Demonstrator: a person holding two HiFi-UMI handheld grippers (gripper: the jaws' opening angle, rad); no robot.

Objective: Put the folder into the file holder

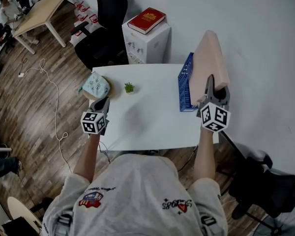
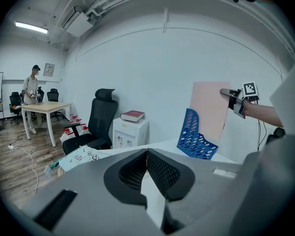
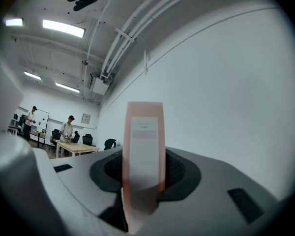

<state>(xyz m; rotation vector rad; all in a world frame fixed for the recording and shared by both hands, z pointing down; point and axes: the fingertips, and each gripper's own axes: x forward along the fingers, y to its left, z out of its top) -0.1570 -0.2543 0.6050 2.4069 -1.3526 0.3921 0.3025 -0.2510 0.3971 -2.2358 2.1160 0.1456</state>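
A pink folder stands upright on its edge, tall, with my right gripper shut on its near edge. It hangs over the blue mesh file holder at the right edge of the white table. In the right gripper view the folder rises edge-on between the jaws. From the left gripper view the folder has its lower end behind the file holder; whether it is inside I cannot tell. My left gripper hovers at the table's left front, shut and holding nothing.
A small potted plant and a teal patterned pouch sit on the table's left part. Behind the table stand a white cabinet with a red book and a black office chair. Another chair is at my right.
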